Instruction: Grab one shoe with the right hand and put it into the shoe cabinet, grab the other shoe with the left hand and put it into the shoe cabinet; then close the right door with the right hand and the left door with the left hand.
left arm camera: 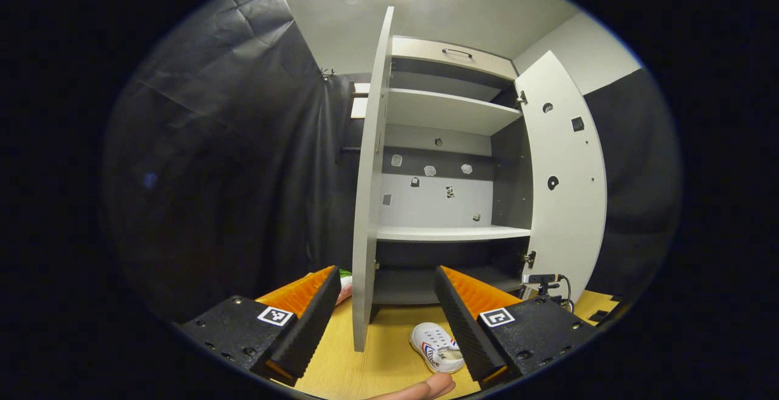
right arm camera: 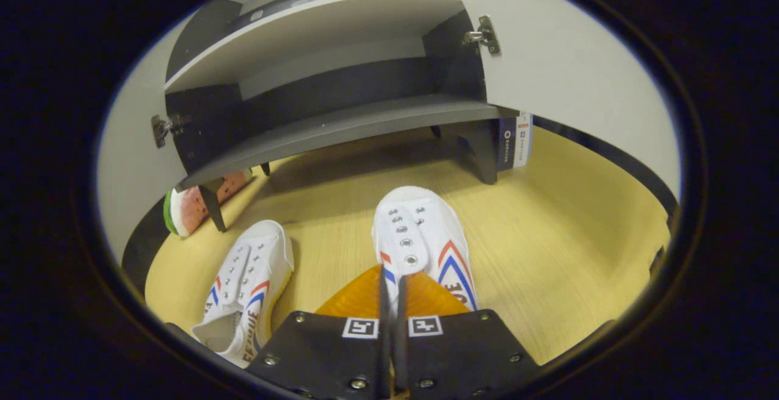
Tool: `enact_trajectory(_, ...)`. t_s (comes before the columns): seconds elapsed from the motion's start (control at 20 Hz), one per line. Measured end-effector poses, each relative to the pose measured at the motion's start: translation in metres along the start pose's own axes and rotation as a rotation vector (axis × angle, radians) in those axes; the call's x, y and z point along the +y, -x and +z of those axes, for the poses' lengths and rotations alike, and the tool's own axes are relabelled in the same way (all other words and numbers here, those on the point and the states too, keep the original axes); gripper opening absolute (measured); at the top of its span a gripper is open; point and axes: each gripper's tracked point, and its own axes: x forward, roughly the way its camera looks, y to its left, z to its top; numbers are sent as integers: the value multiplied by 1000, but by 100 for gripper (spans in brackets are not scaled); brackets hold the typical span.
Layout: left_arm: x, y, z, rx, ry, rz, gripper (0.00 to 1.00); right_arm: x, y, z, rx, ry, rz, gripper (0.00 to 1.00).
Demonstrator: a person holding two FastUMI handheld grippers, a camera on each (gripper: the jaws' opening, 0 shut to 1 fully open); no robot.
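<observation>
Right tool [right arm camera: 389, 302] pinched narrow on tongue of near shoe [right arm camera: 420, 248], shoe on floor [right arm camera: 548, 235] before cabinet [right arm camera: 341, 126]; thin grip risks slip on lift. Left tool [left arm camera: 386, 308] wide, empty, at left door [left arm camera: 371, 193]. Other shoe [right arm camera: 246, 284] alongside

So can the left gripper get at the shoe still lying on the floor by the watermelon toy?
Probably yes: the left gripper is open, and the shoe lies on bare floor before the open cabinet, with nothing on it.
</observation>
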Motion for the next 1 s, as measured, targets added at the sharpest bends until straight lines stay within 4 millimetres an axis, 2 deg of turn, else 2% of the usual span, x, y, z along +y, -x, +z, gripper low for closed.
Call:
enact_trajectory(0.1,-4,0,-4,14,-9,-15,96,-5,5,10,-63,-13,0,4)
enact_trajectory(0.15,-6,1,-4,14,-13,-23,92,-7,9,14,-90,-19,2,4)
enact_trajectory(0.2,-7,0,-3,12,-16,-27,92,-10,13,12,-102,-20,3,4)
enact_trajectory(0.25,-7,1,-3,10,-19,-31,96,-12,18,13,-111,-23,2,4)
enact_trajectory(0.35,-9,-1,-6,13,-27,-36,96,-14,26,14,-125,-19,9,4)
enact_trajectory(0.4,-10,0,-7,15,-24,-38,92,-13,30,16,-135,-16,12,4)
enact_trajectory(0.45,-12,0,-8,19,-21,-45,96,-12,35,18,-147,-7,18,4)
enact_trajectory(0.5,-13,0,-10,25,-18,-48,95,-11,40,22,-159,1,20,4)
enact_trajectory(0.6,-15,-1,-13,33,-18,-55,96,-6,50,27,-178,7,37,4)
enact_trajectory(0.65,-15,-1,-15,35,-19,-57,92,-2,56,30,-183,7,51,4)
enact_trajectory(0.7,-14,-1,-15,35,-20,-58,96,3,61,33,-190,9,66,4)
enact_trajectory(0.75,-15,-1,-16,35,-22,-60,96,7,67,38,-202,18,75,4)
enact_trajectory(1.0,-13,-1,-22,41,-35,-62,96,31,106,81,-283,70,115,4)
